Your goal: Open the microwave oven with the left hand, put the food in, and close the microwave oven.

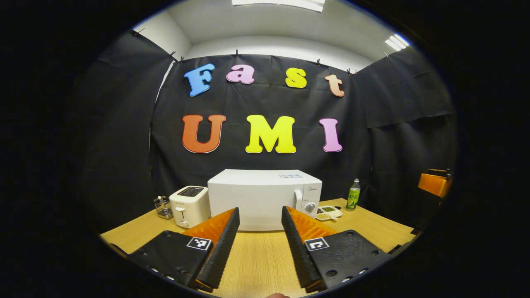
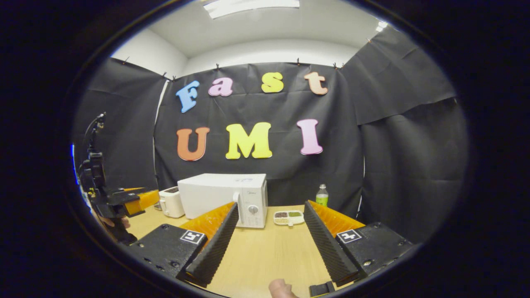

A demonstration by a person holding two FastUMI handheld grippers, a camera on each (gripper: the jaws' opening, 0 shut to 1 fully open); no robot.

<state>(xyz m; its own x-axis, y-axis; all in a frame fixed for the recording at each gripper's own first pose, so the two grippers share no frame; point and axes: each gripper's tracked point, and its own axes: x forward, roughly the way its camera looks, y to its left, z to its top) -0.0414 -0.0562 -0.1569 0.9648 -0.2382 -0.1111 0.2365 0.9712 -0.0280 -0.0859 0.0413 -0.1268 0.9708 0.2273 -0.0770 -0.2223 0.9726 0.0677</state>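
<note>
Pale wooden bench (image 1: pixel 256 260) runs from the near edge to the black cloth wall of the booth. Nearest in the left gripper view, the left claw (image 1: pixel 260 215) hangs over the wood with its fingers spread apart and nothing between them. In the right gripper view the right claw (image 2: pixel 271 209) is likewise spread wide and empty above the bench, and the left claw shows at the far left edge, held up in a hand (image 2: pixel 108 221).

Farther back stands the white microwave oven (image 1: pixel 265 196), its door shut, its handle (image 1: pixel 298 200) and dial on the right-hand side. Just beside it on that side lies the food, a small white divided dish (image 1: pixel 329 212) with green and brown fillings. Beyond the dish stands a green-labelled bottle (image 1: pixel 353 195). Left of the microwave oven sits a white toaster (image 1: pixel 189 205), and past it a small wire rack (image 1: pixel 164 207).
</note>
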